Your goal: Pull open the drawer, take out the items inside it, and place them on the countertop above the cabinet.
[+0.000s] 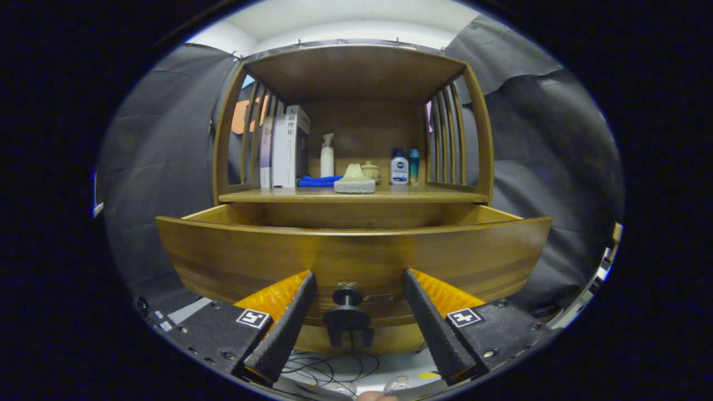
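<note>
Gripper view, lower centre: fingers [289,317] spread, flanking dark round drawer knob [347,316] of brown wooden drawer [356,253]; recommend lifting clear before reaching inside.

Glossy wooden drawer [356,253], matt dark knob [347,314], ribbed gripper [359,278] fingers [289,323] spread apart

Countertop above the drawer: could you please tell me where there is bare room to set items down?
The countertop is bare along its front edge, on either side of the stone soap dish, most widely below the lotion bottles. The back is crowded: books, blue cloth, pump bottle. The gripper is open around the drawer knob.
</note>
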The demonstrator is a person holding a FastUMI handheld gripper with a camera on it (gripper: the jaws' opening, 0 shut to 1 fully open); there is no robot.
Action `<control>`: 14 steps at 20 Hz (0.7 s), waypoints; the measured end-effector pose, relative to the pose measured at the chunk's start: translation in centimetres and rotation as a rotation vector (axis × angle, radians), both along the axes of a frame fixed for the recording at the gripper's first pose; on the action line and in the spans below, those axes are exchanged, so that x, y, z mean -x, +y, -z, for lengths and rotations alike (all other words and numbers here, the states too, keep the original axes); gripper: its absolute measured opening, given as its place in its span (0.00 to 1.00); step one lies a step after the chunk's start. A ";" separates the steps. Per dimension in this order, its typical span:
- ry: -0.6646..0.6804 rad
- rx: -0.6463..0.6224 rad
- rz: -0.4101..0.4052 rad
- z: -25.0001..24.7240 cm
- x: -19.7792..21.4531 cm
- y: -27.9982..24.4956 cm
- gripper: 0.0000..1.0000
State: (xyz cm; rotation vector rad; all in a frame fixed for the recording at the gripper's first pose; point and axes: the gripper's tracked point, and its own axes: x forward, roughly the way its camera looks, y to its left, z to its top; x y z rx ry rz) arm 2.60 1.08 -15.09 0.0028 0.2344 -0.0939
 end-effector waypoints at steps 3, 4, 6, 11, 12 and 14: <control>0.011 0.010 0.006 0.5 -1.2 0.0 1.00; 0.002 0.009 0.007 0.2 -1.5 0.1 1.00; 0.003 0.010 0.009 0.3 -2.3 0.2 1.00; 0.002 0.005 0.007 0.3 -4.9 -0.2 1.00; 0.003 0.008 0.008 0.4 -5.4 -0.2 1.00; 0.006 0.012 0.011 0.4 -6.3 -0.2 1.00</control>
